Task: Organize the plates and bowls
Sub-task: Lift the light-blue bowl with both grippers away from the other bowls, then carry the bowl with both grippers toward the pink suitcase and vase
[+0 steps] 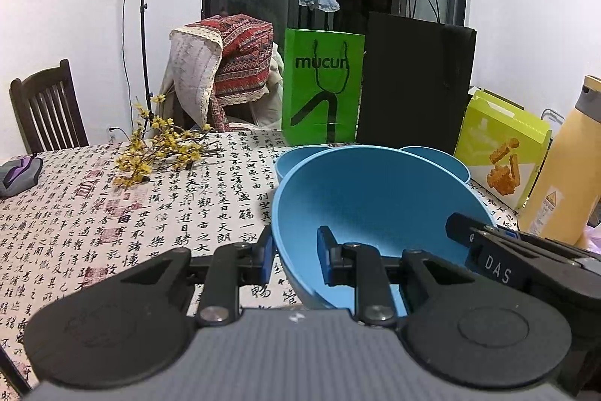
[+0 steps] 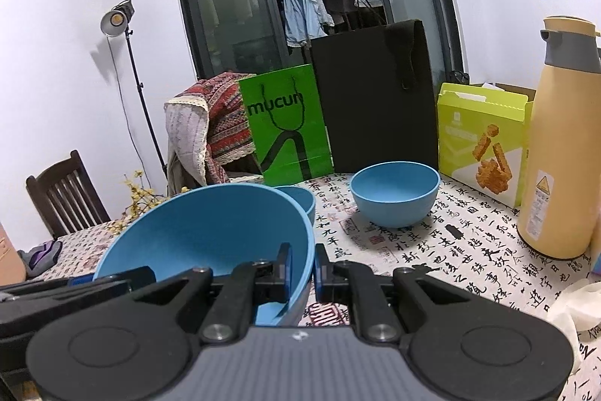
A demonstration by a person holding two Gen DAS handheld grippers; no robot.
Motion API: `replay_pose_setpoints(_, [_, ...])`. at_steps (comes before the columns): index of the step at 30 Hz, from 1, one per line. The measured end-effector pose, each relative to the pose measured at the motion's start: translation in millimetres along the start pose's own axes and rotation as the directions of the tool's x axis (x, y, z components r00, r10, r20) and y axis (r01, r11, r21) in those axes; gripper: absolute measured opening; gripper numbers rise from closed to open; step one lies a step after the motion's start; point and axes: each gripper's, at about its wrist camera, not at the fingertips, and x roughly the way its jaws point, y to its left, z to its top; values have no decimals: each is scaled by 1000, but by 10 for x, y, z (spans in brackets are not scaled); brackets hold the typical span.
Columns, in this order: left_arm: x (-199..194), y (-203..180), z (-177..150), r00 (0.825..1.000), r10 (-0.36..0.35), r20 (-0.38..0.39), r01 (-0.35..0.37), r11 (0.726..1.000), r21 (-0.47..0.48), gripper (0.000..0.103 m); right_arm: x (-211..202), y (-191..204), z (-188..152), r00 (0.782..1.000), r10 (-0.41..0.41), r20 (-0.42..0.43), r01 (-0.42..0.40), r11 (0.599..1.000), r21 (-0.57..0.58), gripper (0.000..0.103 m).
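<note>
A large blue bowl (image 1: 375, 198) (image 2: 210, 228) hangs tilted above the calligraphy-print tablecloth (image 1: 112, 213), held from both sides. My left gripper (image 1: 296, 256) is shut on its left rim, one pad inside the wall and one outside. My right gripper (image 2: 302, 269) is shut on the opposite rim. Each gripper also shows in the other's view, the right gripper (image 1: 462, 230) at the bowl's far side and the left gripper (image 2: 112, 279) low at the left. Two smaller blue bowls stand on the table behind: one (image 2: 394, 192) (image 1: 439, 156) at the right, one (image 2: 300, 200) (image 1: 300, 156) half hidden by the big bowl.
A green paper bag (image 2: 285, 130), a black bag (image 2: 375, 100) and a yellow-green snack box (image 2: 484, 141) line the table's far edge. A tall yellow thermos (image 2: 563, 145) stands at the right. Yellow flower sprigs (image 1: 161, 145) and a purple cloth (image 1: 18, 171) lie left.
</note>
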Motion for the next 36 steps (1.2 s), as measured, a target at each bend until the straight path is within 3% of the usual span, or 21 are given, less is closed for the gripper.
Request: replay_pose_setpoints(36, [-574, 689, -245, 998, 60, 35, -57, 996, -73, 24, -416, 684, -235, 996, 85, 4, -85, 994, -67, 11])
